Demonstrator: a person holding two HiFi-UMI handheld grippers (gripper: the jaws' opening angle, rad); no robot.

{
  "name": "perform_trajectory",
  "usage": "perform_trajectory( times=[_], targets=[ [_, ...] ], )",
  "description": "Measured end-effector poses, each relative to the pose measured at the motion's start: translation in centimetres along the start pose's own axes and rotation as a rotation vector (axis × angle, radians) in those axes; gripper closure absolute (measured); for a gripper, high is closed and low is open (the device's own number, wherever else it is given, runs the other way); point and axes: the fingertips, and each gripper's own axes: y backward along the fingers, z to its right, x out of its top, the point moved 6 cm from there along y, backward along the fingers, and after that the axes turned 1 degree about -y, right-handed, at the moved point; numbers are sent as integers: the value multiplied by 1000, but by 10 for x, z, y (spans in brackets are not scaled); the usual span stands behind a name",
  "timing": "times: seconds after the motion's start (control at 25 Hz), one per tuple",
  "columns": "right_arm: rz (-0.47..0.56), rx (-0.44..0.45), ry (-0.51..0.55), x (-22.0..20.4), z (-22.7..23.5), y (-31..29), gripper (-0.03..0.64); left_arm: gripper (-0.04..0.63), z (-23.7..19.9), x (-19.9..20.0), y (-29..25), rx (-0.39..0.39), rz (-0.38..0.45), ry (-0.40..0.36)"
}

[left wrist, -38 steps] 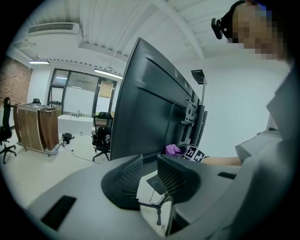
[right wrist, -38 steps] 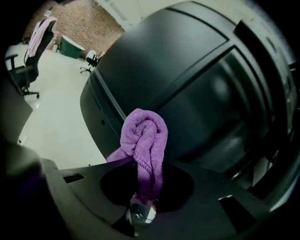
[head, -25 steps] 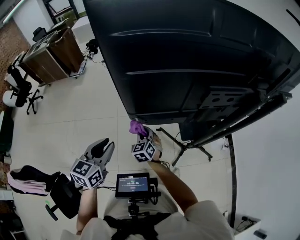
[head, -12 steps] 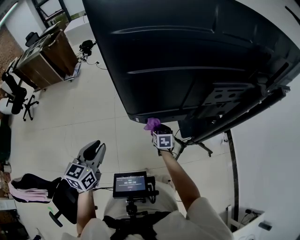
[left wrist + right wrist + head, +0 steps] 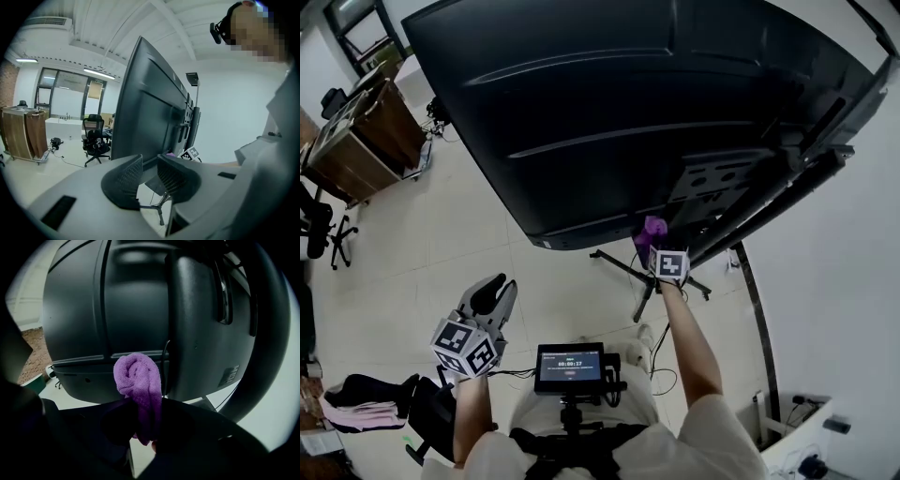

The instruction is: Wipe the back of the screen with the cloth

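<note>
The black back of the large screen (image 5: 609,103) fills the upper head view, tilted on its stand. My right gripper (image 5: 654,246) is raised to the screen's lower edge, shut on a folded purple cloth (image 5: 652,228). In the right gripper view the cloth (image 5: 138,380) bulges out past the jaws, just short of the dark rear panel (image 5: 140,301); contact is unclear. My left gripper (image 5: 490,293) hangs low at the left, away from the screen, jaws open and empty. In the left gripper view, that gripper (image 5: 149,176) faces the screen (image 5: 145,112) edge-on.
The screen's mounting bracket (image 5: 722,178) and slanted stand pole (image 5: 787,202) lie right of the cloth, tripod legs (image 5: 647,281) below on the pale floor. A small monitor (image 5: 570,367) sits on my chest rig. Office chairs and a wooden cabinet (image 5: 352,141) stand far left.
My right gripper has carried the purple cloth up and to the right, from below the screen's bottom edge to its lower right near the bracket. The left gripper stayed low.
</note>
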Motion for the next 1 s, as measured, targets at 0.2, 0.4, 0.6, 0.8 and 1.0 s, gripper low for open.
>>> perform_trajectory(
  times=[0.2, 0.4, 0.6, 0.8, 1.0],
  targets=[
    [111, 83, 24, -4, -4, 60, 566, 495, 35, 26, -40, -107, 36, -29],
    [226, 129, 14, 9, 30, 147, 566, 495, 75, 39, -81, -206, 50, -31],
    [326, 116, -28, 22, 93, 223, 566, 495, 135, 47, -132, -291, 56, -52],
    [447, 144, -41, 5, 188, 307, 566, 511, 252, 50, -173, -328, 84, -101],
    [537, 177, -117, -74, 400, 375, 566, 514, 455, 39, -251, -264, 113, -194]
  ],
)
